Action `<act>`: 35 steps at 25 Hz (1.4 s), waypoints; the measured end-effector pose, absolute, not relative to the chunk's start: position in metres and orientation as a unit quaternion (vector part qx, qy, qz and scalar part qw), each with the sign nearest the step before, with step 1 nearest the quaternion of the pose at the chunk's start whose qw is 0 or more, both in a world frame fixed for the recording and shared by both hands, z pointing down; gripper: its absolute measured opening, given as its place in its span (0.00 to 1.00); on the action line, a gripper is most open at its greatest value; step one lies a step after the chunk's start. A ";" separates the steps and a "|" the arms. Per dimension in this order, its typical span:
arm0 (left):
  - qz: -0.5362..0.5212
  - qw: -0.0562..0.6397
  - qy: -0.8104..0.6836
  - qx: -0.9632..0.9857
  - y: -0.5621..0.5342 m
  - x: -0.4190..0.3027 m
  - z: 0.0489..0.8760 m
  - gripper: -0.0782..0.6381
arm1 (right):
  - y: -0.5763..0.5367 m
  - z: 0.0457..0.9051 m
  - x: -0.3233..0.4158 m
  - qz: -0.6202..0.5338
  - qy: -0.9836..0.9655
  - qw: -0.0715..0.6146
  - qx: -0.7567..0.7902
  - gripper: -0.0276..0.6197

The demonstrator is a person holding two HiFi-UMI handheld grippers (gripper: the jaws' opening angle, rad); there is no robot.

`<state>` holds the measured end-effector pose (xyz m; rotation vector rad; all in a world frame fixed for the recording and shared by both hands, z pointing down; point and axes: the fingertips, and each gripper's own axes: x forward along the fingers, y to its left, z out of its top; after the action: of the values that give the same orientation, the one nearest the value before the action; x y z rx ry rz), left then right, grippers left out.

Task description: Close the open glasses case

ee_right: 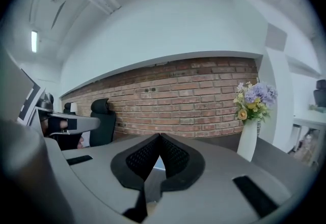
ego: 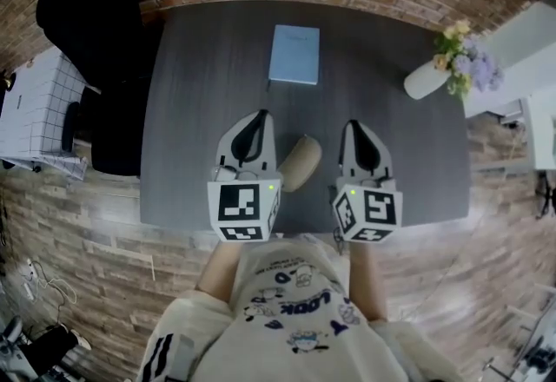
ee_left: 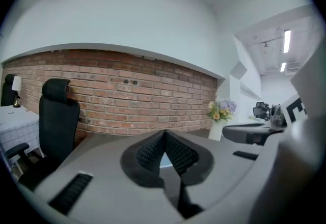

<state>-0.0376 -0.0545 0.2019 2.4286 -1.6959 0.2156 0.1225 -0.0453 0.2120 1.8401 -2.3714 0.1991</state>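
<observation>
Head cam looks steeply down at table (ego: 200, 94); gripper views face level twd brick wall (ee_left: 153, 95), sharing vase (ee_right: 248, 144).

Even bright light, fisheye-warped edges

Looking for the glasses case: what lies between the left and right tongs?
The tan glasses case, lying on the dark table between the left tongs and the right tongs, as the head view shows.

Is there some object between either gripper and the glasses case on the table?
Nothing visible does. In the head view the case lies on the table and shows between the left gripper and the right gripper, both shut and empty. The notebook and the vase stand farther off, clear of it.
</observation>
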 end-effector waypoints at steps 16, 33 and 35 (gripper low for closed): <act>0.037 0.053 -0.582 0.810 -0.026 -0.049 0.166 0.11 | -0.017 0.181 0.118 0.020 -0.782 0.040 0.622 0.05; 0.042 0.053 -0.581 0.811 -0.023 -0.045 0.166 0.11 | -0.017 0.177 0.118 0.019 -0.785 0.037 0.618 0.05; 0.041 0.054 -0.581 0.811 -0.024 -0.046 0.166 0.11 | -0.018 0.178 0.118 0.020 -0.785 0.038 0.618 0.05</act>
<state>-0.0455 -0.0241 0.1662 2.4654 -1.7644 0.1255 0.1181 -0.0178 0.1776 1.8955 -2.4082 0.0598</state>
